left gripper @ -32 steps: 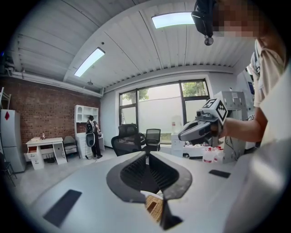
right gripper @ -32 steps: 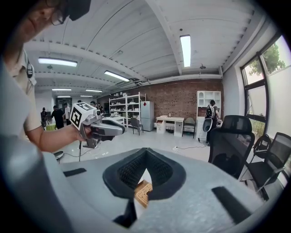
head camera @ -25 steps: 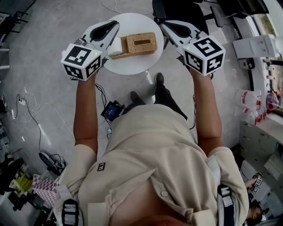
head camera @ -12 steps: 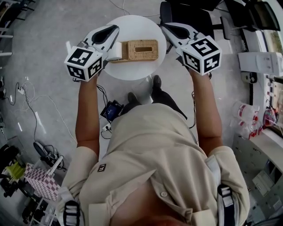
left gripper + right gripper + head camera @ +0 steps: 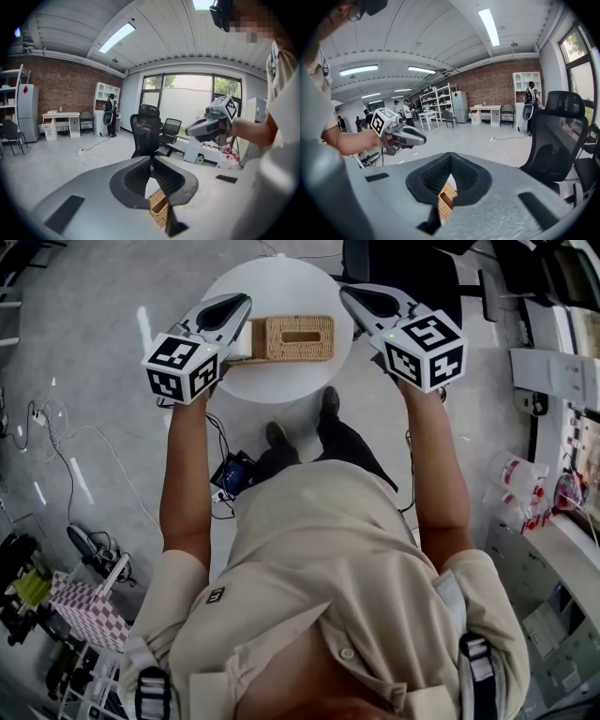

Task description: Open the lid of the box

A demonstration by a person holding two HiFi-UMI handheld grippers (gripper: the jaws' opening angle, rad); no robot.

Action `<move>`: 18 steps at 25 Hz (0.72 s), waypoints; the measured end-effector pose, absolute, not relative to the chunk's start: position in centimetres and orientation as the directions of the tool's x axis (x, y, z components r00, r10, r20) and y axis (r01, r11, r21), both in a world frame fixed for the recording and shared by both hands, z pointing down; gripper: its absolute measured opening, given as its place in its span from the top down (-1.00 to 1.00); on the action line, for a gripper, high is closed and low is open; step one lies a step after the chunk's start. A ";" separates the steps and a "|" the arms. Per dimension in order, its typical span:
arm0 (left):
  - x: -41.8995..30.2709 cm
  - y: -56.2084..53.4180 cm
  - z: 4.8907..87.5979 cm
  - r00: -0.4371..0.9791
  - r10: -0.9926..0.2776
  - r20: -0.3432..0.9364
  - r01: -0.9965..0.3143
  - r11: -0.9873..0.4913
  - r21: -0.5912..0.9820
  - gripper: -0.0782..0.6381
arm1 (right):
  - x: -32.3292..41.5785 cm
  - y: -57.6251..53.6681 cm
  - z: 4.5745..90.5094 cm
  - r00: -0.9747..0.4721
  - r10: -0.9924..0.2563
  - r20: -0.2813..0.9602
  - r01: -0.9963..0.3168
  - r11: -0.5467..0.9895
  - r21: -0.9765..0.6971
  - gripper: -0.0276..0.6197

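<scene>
Step in hand: the approach, as I judged it; the lid point(image 5: 324, 334) lay flat on the box, not yet lifted, and neither gripper touched it
Left gripper point(image 5: 241, 303): clenched on nothing, jaws met at the tips; it hovered over the box's 9 o'clock end
Right gripper point(image 5: 350, 293): clenched and empty likewise, held near the box's 3 o'clock end, off toward 1 o'clock
Box point(image 5: 298, 351): woven wicker, on the round white surface point(image 5: 281, 381), at the person's 12 o'clock and a little to 3 o'clock of the surface's middle
Long axis: ran 9 to 3 o'clock in the head view, across the person
Facing: lid upward, its slot point(image 5: 300, 336) lined along the same axis
White thing point(image 5: 240, 345): touched the box's 9 o'clock end, partly under the left gripper; I could not tell what it was
Next move, by judgement: the jaws would have to part first, then one gripper steady the body while the other took a lid edge at a short end and lifted
</scene>
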State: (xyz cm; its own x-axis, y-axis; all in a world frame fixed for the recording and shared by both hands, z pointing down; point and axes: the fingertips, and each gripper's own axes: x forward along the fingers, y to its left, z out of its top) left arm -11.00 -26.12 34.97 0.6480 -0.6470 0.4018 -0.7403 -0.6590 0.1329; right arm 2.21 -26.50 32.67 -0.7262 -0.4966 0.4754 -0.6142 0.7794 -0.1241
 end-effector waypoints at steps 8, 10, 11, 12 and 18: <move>-10.7 -26.9 40.9 0.626 -0.618 0.475 -0.760 -0.621 0.194 0.73 | 3.2 -27.4 37.3 -0.723 -0.466 0.510 -0.620 0.763 -0.181 0.94; -10.7 -27.1 42.1 0.623 -0.611 0.489 -0.764 -0.611 0.209 0.73 | 3.3 -27.6 38.4 -0.721 -0.459 0.519 -0.623 0.757 -0.196 0.94; -10.6 -27.2 42.7 0.621 -0.607 0.496 -0.765 -0.607 0.216 0.73 | 3.4 -27.7 38.9 -0.720 -0.455 0.523 -0.624 0.754 -0.203 0.94; -10.5 -27.3 43.3 0.621 -0.603 0.502 -0.766 -0.603 0.224 0.73 | 3.5 -27.8 39.5 -0.720 -0.451 0.528 -0.625 0.751 -0.211 0.94; -9.9 -27.8 48.0 0.612 -0.570 0.549 -0.774 -0.575 0.266 0.73 | 4.2 -28.4 43.3 -0.717 -0.422 0.556 -0.628 0.737 -0.250 0.94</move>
State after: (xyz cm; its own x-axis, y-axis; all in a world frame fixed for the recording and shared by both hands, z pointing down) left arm -9.85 -27.77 47.97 0.6118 -0.5698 0.5486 -0.7738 -0.5750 0.2658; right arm 4.19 -28.45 43.26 -0.7166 -0.4215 0.5557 -0.6275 0.7374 -0.2499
